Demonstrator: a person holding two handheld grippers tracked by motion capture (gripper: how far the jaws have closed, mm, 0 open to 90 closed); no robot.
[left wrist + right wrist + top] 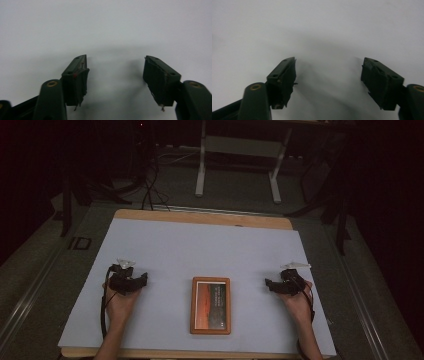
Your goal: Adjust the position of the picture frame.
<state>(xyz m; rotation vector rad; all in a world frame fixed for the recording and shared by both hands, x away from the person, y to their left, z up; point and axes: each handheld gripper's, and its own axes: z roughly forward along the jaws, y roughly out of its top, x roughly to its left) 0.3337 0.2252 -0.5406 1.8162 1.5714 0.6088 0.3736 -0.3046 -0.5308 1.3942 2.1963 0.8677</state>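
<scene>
A wooden-framed picture (pixel 210 305) lies flat at the near middle of the desk (pixel 200 245), well apart from both tools. The left gripper (pixel 142 279) and the right gripper (pixel 268 283) rest on the pale cover at either side of it, each turned inward toward the frame, likely so both can close in on its long edges together. In each gripper view the jaws stand wide apart with nothing between them, just bare cover. The print inside the frame is too small to read, and the room beyond the desk is dark
</scene>
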